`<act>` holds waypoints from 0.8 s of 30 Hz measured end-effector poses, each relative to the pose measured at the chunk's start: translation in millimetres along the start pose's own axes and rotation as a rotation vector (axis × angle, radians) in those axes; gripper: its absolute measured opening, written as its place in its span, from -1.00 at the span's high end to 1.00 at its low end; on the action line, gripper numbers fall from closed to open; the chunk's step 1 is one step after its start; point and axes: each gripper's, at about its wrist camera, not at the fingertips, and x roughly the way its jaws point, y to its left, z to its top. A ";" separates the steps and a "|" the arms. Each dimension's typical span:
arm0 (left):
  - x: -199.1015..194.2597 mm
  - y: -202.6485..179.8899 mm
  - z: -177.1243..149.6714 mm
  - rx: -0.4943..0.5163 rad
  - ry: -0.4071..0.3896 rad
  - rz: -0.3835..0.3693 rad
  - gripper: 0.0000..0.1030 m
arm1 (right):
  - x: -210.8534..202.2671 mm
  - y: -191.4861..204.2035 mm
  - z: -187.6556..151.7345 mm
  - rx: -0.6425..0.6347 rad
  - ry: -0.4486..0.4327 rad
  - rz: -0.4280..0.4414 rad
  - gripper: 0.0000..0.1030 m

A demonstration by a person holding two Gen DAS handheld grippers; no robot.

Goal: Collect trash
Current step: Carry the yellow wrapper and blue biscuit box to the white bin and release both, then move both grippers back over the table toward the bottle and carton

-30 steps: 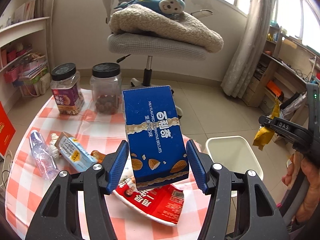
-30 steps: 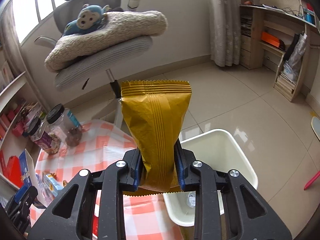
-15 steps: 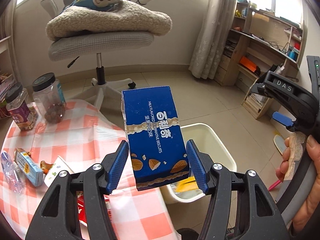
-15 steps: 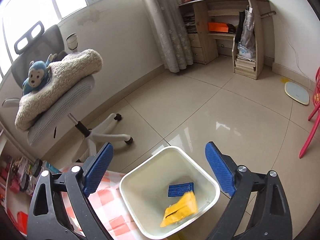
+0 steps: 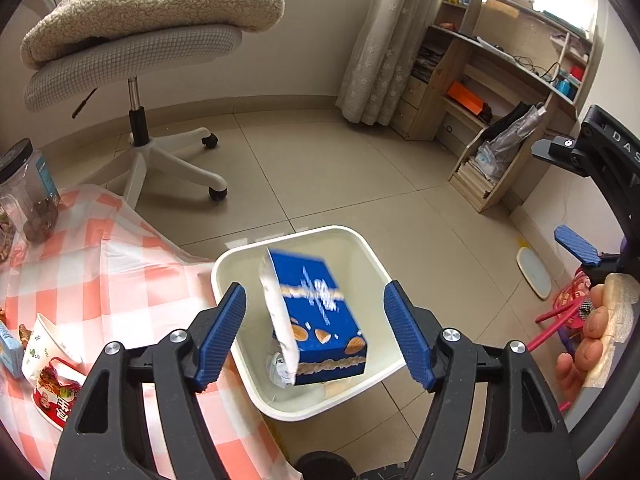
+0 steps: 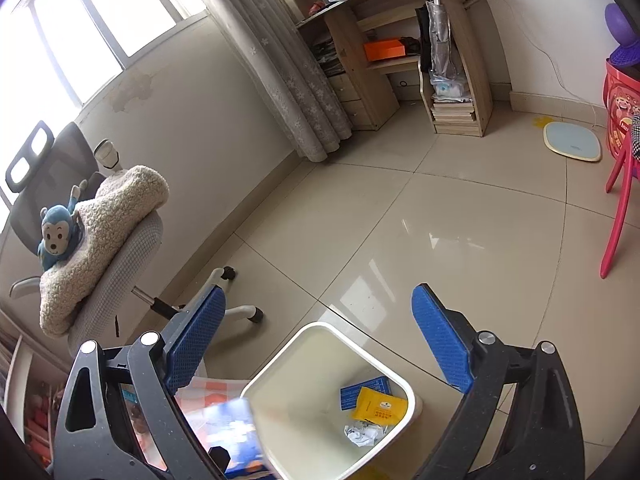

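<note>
My left gripper is open above the white bin. The blue biscuit box is loose between the jaws, blurred and tilted, falling into the bin. My right gripper is open and empty above the same bin, which holds a yellow packet, a small blue box and crumpled paper. The falling box shows blurred at the bin's left rim in the right wrist view.
A table with a red-checked cloth stands left of the bin, with a paper bowl, a red wrapper and jars. An office chair stands behind. Shelves and a red stool are to the right.
My left gripper moved right over the bin, opened and let go of the biscuit box, which now falls. My right gripper had dropped the yellow packet into the bin and stays open.
</note>
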 end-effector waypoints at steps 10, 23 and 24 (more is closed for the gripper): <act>-50.8 42.4 -3.9 0.037 -0.139 0.163 -0.50 | -8.0 47.5 -27.5 -0.165 -0.019 0.014 -0.76; -104.8 119.6 -22.3 -0.020 -0.292 0.387 -0.64 | -25.7 127.3 -101.5 -0.415 -0.073 0.060 -0.86; -107.1 126.0 -24.6 -0.038 -0.300 0.409 -0.66 | -25.2 132.4 -108.1 -0.426 -0.065 0.067 -0.86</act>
